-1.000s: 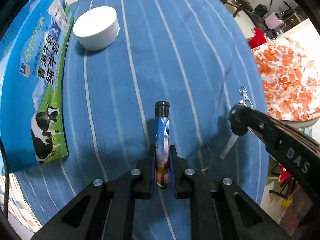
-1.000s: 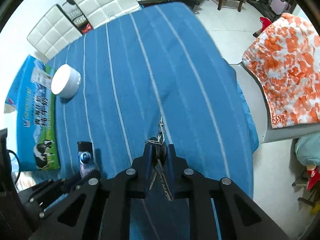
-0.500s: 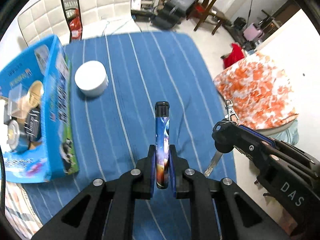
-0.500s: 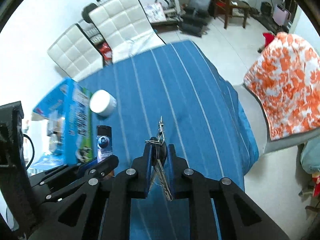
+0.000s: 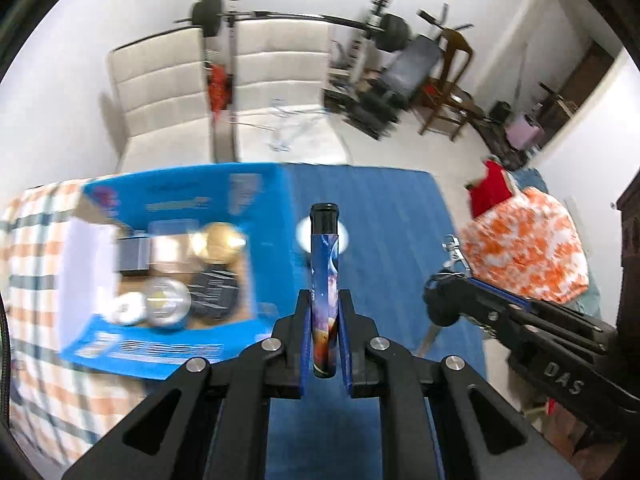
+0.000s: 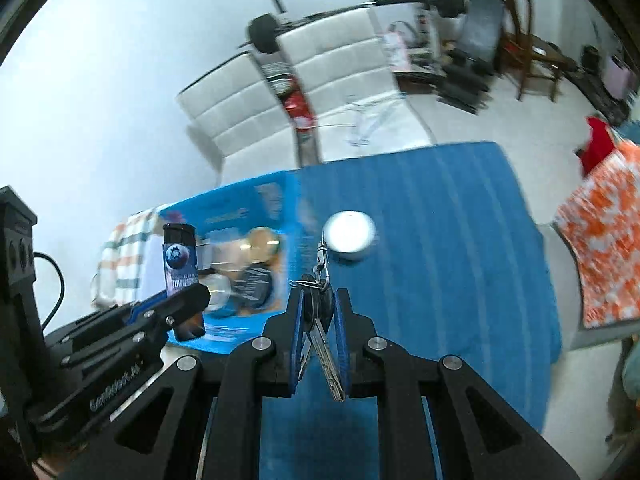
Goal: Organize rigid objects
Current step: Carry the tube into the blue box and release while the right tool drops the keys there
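My left gripper (image 5: pixel 325 300) is shut on a slim blue tube with a black cap (image 5: pixel 325 264), held upright above the blue striped table (image 5: pixel 384 216). The same tube (image 6: pixel 180 264) shows at the left of the right wrist view, in the left gripper (image 6: pixel 176 304). My right gripper (image 6: pixel 318 300) is shut on a bunch of keys (image 6: pixel 320 320) whose clip sticks up and whose blade hangs down. The right gripper (image 5: pixel 440 304) appears at the right of the left wrist view. An open blue carton (image 5: pixel 264 200) holding several items lies to the left. A white round jar (image 6: pixel 350 234) stands on the table.
A checked cloth (image 5: pixel 28 248) lies left of the carton. White padded chairs (image 5: pixel 168 92) stand behind the table, with gym equipment (image 5: pixel 384 32) beyond. An orange floral cushion (image 5: pixel 524 248) sits to the right of the table.
Both grippers have risen and tilted up, so the room behind the table now shows. The carton's open inside has come into view. Each gripper still holds its object.
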`<action>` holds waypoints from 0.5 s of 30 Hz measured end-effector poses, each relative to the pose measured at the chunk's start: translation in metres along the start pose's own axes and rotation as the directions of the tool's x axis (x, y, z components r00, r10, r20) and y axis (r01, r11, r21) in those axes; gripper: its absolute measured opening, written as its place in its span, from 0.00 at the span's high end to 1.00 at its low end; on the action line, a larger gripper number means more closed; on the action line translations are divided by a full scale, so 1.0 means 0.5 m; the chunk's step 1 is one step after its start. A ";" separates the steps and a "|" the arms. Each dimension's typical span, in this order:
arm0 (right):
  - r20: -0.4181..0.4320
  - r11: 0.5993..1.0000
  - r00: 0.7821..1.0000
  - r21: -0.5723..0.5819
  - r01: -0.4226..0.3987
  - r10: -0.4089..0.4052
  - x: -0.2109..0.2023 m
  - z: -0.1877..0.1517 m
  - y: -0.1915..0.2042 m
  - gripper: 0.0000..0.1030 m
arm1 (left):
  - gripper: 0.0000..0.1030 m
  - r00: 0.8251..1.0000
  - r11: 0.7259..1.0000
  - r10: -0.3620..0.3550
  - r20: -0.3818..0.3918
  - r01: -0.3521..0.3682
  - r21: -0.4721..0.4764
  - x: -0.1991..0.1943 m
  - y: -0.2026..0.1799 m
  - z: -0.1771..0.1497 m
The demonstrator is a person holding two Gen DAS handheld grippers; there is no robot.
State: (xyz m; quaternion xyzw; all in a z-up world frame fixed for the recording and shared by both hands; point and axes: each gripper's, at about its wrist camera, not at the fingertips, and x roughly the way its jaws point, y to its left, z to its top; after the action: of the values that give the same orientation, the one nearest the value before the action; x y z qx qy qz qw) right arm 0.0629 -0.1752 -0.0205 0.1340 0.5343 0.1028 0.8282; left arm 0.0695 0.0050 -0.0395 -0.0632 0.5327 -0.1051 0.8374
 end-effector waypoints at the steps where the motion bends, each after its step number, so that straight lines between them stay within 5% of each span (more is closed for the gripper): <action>1: -0.006 1.000 1.000 -0.014 -0.012 0.012 0.013 0.000 0.033 0.85 | 0.91 1.000 1.000 0.014 0.000 -0.014 -0.018 -0.005 0.033 -0.001; 7: -0.109 0.998 0.993 -0.017 -0.054 0.052 0.145 -0.003 0.155 0.85 | 0.91 0.997 0.985 0.057 -0.049 -0.064 -0.160 0.014 0.213 -0.026; 15: -0.215 0.993 0.970 -0.064 0.099 -0.110 0.350 -0.026 0.222 0.85 | 0.91 0.984 0.961 0.088 -0.152 -0.124 -0.248 0.110 0.365 -0.062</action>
State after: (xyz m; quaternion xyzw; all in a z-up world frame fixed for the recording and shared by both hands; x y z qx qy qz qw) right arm 0.1193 -0.0144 -0.1388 0.0718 0.6254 0.0872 0.7721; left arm 0.0841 0.1688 -0.1407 -0.1346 0.6014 0.0057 0.7875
